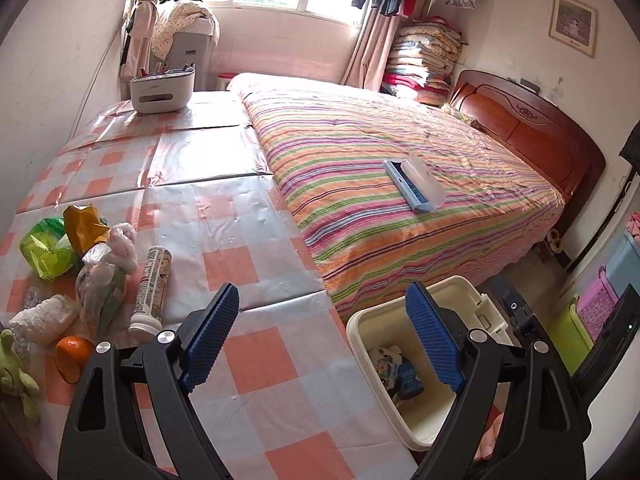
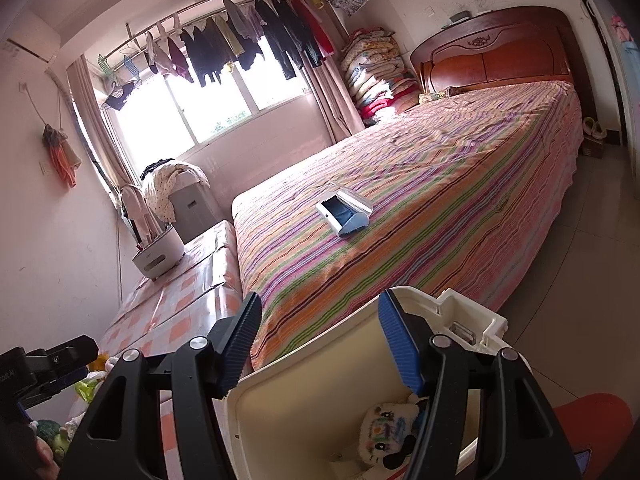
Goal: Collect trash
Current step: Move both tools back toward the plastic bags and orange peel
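A cream trash bin (image 1: 362, 326) stands on the floor between the checkered table (image 1: 224, 208) and the bed; it holds a crumpled printed wrapper (image 1: 386, 364) and a dark blue can (image 1: 410, 378). The bin (image 2: 304, 396) and wrapper (image 2: 390, 436) also show in the right wrist view. Trash lies at the table's left: a printed tube (image 1: 152, 290), green bag (image 1: 44, 250), yellow bag (image 1: 84, 226), clear plastic bags (image 1: 98, 284), orange peel (image 1: 72, 356). My left gripper (image 1: 320, 344) is open and empty over the table edge. My right gripper (image 2: 320, 348) is open and empty above the bin.
A striped bed (image 1: 400, 188) with a blue-white case (image 1: 414, 186) fills the right. A white organizer box (image 1: 162, 88) stands at the table's far end. A green plush toy (image 1: 16, 376) lies at the left edge. Coloured storage baskets (image 1: 592, 308) stand on the floor at right.
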A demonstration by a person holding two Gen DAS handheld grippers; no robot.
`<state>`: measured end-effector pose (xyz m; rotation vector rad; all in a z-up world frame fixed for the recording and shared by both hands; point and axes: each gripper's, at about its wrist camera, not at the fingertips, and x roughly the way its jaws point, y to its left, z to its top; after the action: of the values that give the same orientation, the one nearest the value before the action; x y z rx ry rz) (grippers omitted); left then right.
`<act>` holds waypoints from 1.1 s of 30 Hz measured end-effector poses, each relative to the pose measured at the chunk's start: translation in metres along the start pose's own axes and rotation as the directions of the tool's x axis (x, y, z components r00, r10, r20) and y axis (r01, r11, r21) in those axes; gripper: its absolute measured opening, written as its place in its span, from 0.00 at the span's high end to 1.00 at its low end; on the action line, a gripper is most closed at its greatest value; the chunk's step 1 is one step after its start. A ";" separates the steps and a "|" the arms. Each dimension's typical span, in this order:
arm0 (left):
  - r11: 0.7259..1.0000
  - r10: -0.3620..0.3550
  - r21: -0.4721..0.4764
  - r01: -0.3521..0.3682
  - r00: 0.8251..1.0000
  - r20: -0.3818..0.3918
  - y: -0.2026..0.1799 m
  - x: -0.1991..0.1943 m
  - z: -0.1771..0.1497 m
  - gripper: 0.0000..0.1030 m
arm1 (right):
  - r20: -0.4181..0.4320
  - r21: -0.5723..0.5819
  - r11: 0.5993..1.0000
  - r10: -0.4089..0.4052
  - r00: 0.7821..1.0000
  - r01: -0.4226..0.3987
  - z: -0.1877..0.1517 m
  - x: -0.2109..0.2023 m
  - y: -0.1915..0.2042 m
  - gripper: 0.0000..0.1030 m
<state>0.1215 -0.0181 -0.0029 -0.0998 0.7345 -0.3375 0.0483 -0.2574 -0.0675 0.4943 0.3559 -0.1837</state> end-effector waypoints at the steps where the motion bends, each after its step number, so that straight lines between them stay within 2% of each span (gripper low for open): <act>1: 1.000 0.013 -0.019 -0.013 1.000 0.005 0.011 -0.003 0.002 0.18 | -0.004 -0.007 1.000 0.007 1.000 -0.007 -0.002 0.001 0.004 0.43; 5: 0.994 0.083 -0.069 -0.082 0.996 0.011 0.049 -0.014 0.006 0.18 | -0.015 -0.048 0.999 0.024 1.000 -0.025 -0.008 0.005 0.022 0.42; 12: 0.978 0.187 -0.092 -0.188 0.982 -0.017 0.103 -0.023 0.000 0.18 | -0.060 -0.102 0.993 0.050 0.997 -0.056 -0.020 0.013 0.045 0.42; 19: 0.972 0.232 -0.025 -0.235 0.969 -0.087 0.156 -0.008 0.000 0.18 | -0.108 -0.161 0.981 0.094 0.990 -0.111 -0.032 0.020 0.073 0.42; 25: 0.984 0.154 -0.068 -0.166 0.976 -0.154 0.189 0.009 0.009 0.18 | -0.124 -0.214 0.965 0.127 0.984 -0.152 -0.039 0.023 0.095 0.42; 29: 0.984 0.167 -0.032 -0.177 0.968 -0.189 0.190 0.026 0.009 0.18 | -0.122 -0.216 0.963 0.136 0.983 -0.160 -0.041 0.021 0.098 0.42; 33: 0.981 0.178 -0.035 -0.189 0.962 -0.210 0.192 0.042 0.010 0.21 | -0.128 -0.194 0.967 0.140 0.982 -0.164 -0.040 0.022 0.094 0.42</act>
<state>0.2085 0.1482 -0.0624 -0.0482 0.9512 -0.1509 0.0813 -0.1580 -0.0683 0.3280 0.4408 0.0307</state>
